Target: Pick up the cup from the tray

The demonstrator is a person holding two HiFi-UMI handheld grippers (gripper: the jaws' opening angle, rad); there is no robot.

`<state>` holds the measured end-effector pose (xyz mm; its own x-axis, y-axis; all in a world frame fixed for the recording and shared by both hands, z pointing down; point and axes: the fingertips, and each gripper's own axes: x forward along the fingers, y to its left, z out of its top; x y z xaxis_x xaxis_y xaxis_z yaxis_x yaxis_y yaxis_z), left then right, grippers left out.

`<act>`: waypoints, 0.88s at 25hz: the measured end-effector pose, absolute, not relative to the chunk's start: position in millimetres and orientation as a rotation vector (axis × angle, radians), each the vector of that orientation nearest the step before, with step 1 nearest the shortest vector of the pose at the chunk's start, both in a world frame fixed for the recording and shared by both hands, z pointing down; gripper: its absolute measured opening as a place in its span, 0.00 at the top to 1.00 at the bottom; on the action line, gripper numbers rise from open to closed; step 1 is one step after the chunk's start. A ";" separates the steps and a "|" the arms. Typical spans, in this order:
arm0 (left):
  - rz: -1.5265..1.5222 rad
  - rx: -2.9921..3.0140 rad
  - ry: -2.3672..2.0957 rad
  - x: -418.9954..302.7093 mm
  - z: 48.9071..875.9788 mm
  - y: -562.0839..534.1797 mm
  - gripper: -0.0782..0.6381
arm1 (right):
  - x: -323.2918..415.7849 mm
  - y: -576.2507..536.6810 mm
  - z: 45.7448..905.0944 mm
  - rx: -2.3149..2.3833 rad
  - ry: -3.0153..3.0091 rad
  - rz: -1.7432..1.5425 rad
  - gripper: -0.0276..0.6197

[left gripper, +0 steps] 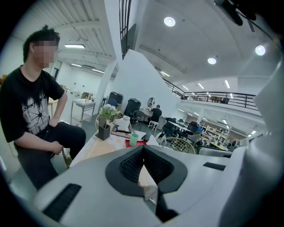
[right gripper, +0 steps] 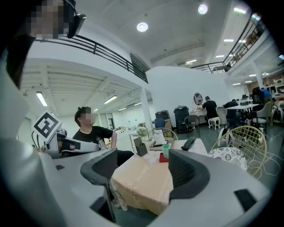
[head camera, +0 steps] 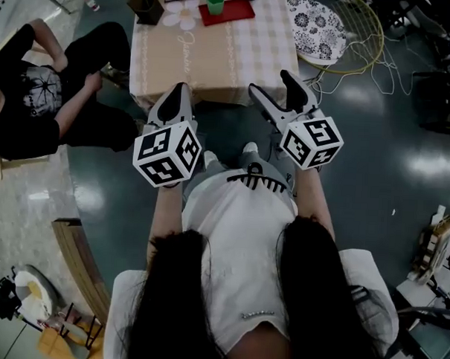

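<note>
A green cup (head camera: 215, 2) stands on a red tray (head camera: 231, 12) at the far end of a table (head camera: 208, 55) with a checked beige cloth. Both grippers hover short of the table's near edge, well away from the cup. My left gripper (head camera: 178, 93) is shut with nothing in it; in the left gripper view its pads (left gripper: 133, 162) meet, and the cup (left gripper: 134, 139) shows beyond them. My right gripper (head camera: 277, 86) stands open and empty. The right gripper view shows the cup (right gripper: 165, 150) and tray (right gripper: 163, 158) far off between its fingers.
A person in black (head camera: 35, 92) sits to the left of the table. A dark holder with flowers (head camera: 148, 8) and a white flower-shaped mat (head camera: 181, 15) lie left of the tray. A wire chair with a patterned cushion (head camera: 317, 26) stands at the right.
</note>
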<state>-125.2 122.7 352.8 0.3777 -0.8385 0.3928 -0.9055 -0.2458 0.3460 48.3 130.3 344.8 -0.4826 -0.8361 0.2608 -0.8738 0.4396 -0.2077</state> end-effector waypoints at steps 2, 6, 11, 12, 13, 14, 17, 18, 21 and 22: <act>0.168 2.119 -1.516 -135.9 351.7 120.6 0.88 | 44.8 125.7 341.3 1.546 -2.558 0.428 0.40; 0.155 2.104 -1.513 -151.5 353.8 116.8 0.88 | 35.2 114.5 337.0 1.544 -2.556 0.349 0.35; 0.137 2.069 -1.532 -166.5 358.5 107.7 0.88 | 21.7 90.9 339.9 1.513 -2.563 0.320 0.32; 0.135 2.065 -1.538 -168.5 358.9 105.3 0.88 | 20.3 85.5 341.9 1.509 -2.564 0.322 0.32; 0.134 2.062 -1.547 -170.2 359.1 102.2 0.88 | 19.3 79.0 344.1 1.505 -2.563 0.322 0.32; 0.133 2.058 -1.557 -171.7 359.7 98.1 0.88 | 18.8 71.5 346.7 1.501 -2.563 0.323 0.32; 0.128 2.045 -1.574 -173.2 363.8 81.8 0.88 | 18.5 44.1 356.8 1.480 -2.561 0.331 0.32; 0.129 2.040 -1.576 -172.9 366.2 75.2 0.88 | 18.8 33.7 361.6 1.470 -2.558 0.337 0.32; 0.156 2.014 -1.589 -172.0 376.3 50.5 0.88 | 20.4 -0.8 379.0 1.438 -2.537 0.352 0.32; 0.169 2.001 -1.597 -171.7 379.6 40.5 0.88 | 20.6 -13.9 384.9 1.423 -2.527 0.350 0.32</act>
<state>-171.7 40.5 379.6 0.2794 -0.8568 0.4333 -0.9286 -0.1262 0.3490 20.6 -13.9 384.9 -0.5071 -0.8062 0.3047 -0.8587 0.5030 -0.0982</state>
